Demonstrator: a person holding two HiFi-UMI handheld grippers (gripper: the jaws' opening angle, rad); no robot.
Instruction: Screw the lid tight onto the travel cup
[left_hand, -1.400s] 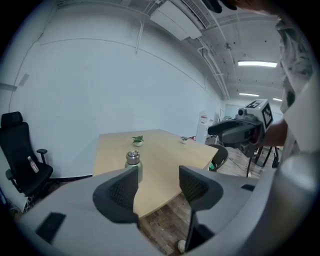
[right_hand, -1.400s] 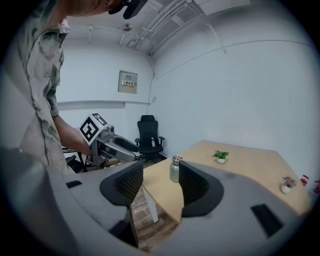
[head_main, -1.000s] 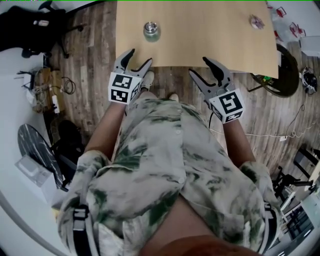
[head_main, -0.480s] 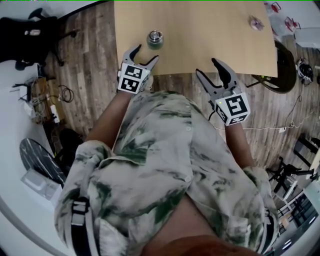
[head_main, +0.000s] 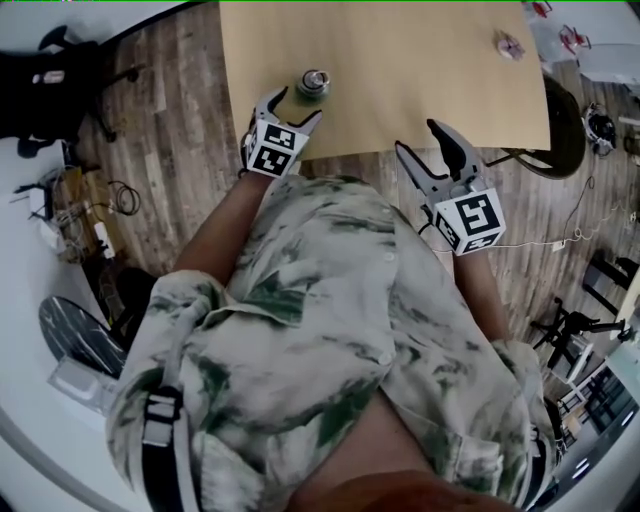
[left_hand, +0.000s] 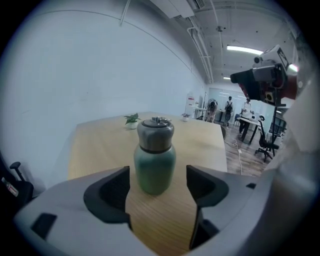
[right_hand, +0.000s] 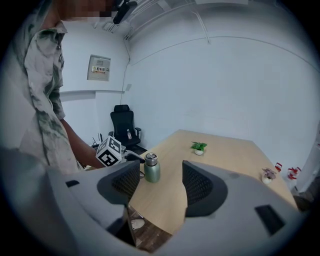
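Note:
A green travel cup (head_main: 313, 83) with a steel lid (left_hand: 155, 132) on top stands upright near the front left of the wooden table (head_main: 400, 70). My left gripper (head_main: 298, 103) hangs just short of it, over the table's edge. In the left gripper view the cup (left_hand: 155, 155) stands just beyond my left gripper's (left_hand: 158, 170) tips, apart from both. My right gripper (head_main: 417, 137) is further right at the table's front edge, and from it the cup (right_hand: 151, 168) looks small and far off. Both pairs of jaws have just been opening, with nothing gripped.
A small potted plant (right_hand: 199, 147) and a small pink thing (head_main: 513, 43) stand at the table's far side. A black office chair (right_hand: 123, 125) is on the wooden floor to the left. Stands and cables (head_main: 575, 240) lie on the floor to the right.
My left gripper has moved forward and down to the cup, its tips now over the table's edge. My right gripper has drifted a little to the right. Both jaws stand wider.

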